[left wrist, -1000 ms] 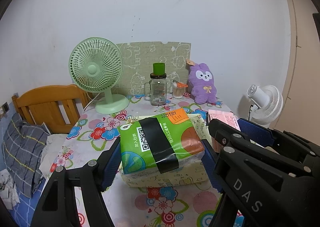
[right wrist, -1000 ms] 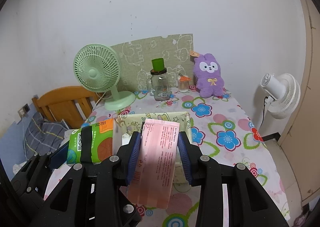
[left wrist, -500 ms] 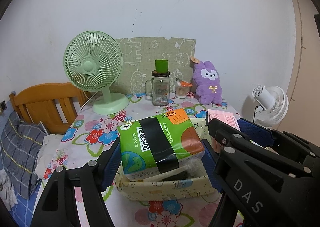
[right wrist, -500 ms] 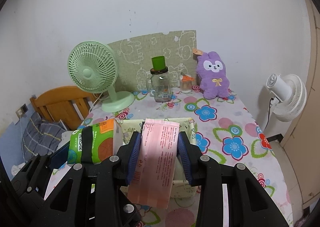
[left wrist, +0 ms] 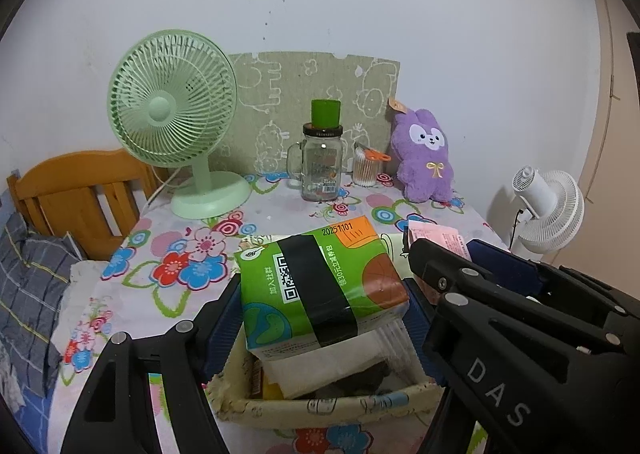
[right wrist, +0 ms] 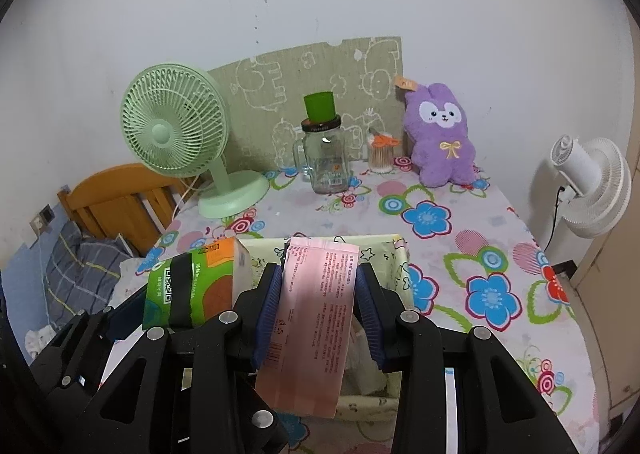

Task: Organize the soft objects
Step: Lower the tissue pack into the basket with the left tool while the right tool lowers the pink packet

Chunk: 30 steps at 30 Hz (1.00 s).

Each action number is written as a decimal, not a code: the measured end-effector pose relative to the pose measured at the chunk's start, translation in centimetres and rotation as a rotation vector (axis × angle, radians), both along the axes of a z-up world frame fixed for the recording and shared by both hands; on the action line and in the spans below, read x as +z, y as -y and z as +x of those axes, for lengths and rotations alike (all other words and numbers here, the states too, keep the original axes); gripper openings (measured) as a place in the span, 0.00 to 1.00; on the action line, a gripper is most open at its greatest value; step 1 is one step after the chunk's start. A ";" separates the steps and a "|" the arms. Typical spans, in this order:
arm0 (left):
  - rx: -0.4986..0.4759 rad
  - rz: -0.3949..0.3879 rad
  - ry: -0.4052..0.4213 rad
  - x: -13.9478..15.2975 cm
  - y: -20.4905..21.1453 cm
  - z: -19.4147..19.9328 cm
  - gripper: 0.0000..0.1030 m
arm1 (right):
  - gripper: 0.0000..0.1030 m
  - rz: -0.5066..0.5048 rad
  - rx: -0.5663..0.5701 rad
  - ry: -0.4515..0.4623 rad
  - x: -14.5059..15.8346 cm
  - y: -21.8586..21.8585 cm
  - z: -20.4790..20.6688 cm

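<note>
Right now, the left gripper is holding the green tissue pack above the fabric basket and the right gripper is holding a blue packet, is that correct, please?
Not quite: the packet in the right gripper is pink, not blue, as the right wrist view shows. The rest stands: the left gripper holds the green tissue pack above the fabric basket.

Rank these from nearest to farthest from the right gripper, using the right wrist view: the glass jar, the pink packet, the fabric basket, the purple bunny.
1. Pink packet: clamped in the right gripper.
2. Fabric basket: just beneath and ahead of the fingers.
3. Glass jar: far across the table, center.
4. Purple bunny: back right by the wall; nearly level with the jar, too close to call.
</note>
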<state>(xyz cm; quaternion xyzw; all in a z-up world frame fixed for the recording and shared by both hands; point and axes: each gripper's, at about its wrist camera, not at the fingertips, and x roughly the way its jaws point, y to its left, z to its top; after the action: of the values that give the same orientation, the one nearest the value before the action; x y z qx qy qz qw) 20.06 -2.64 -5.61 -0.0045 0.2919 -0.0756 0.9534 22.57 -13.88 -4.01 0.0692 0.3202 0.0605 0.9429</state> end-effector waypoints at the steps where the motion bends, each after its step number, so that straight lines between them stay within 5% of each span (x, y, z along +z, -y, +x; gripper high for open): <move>1: 0.000 -0.002 -0.004 -0.2 0.0 0.2 0.74 | 0.40 0.001 0.000 -0.005 -0.2 0.0 0.3; 12: -0.005 0.002 -0.072 -2.3 0.0 2.2 0.76 | 0.40 0.013 0.014 -0.075 -2.9 0.0 2.9; 30: 0.019 0.009 -0.123 -3.6 -0.6 3.5 0.86 | 0.41 -0.010 0.047 -0.068 -4.4 -1.1 4.6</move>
<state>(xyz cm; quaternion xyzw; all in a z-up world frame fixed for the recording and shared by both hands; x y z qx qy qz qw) 23.57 -2.01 -9.16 -0.0075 0.3504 -0.0645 0.9343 27.19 -12.78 -8.44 0.0591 0.3538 0.0789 0.9301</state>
